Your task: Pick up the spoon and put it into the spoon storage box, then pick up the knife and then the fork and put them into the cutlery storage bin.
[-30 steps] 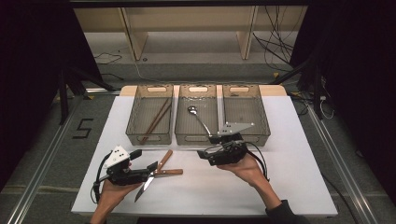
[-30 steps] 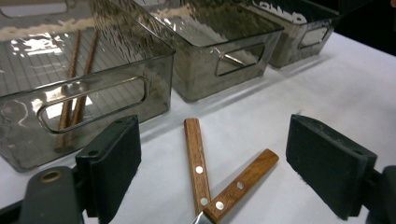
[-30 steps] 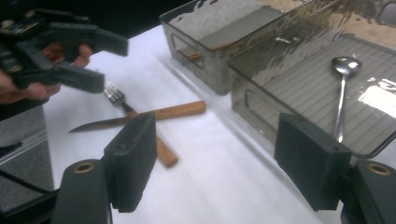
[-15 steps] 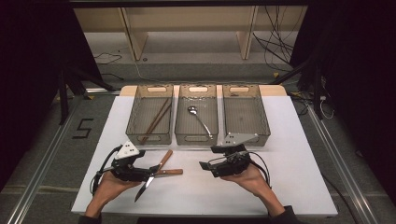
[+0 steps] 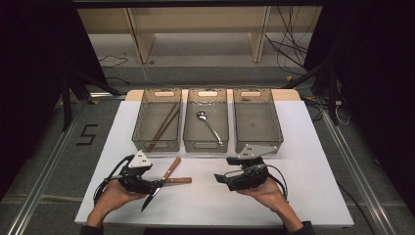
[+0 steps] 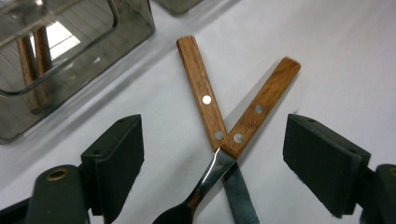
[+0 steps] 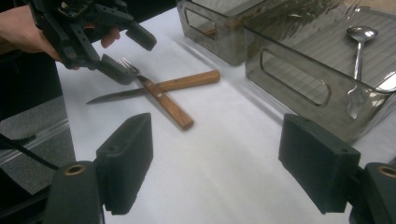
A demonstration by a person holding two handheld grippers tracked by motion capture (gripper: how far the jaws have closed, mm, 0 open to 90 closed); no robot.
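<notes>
At bench's 7 o'clock, left tool (image 6: pixel 212 163) hung released over crossed fork (image 5: pixel 170 170) and knife (image 5: pixel 169 180); right tool (image 5: pixel 224 177) released too. Likely sorting cutlery; next: clench one handle.

A single dark numeral "5" (image 5: pixel 88 134) stands on the grey floor, beyond and outward of the left gripper (image 5: pixel 155 184), beside the counter (image 5: pixel 313 147).

High cam looks forward and down over the whole worktop (image 5: pixel 303 196); both claw cams sit low and close, sharing the crossed wooden-handled cutlery (image 6: pixel 224 126).
</notes>
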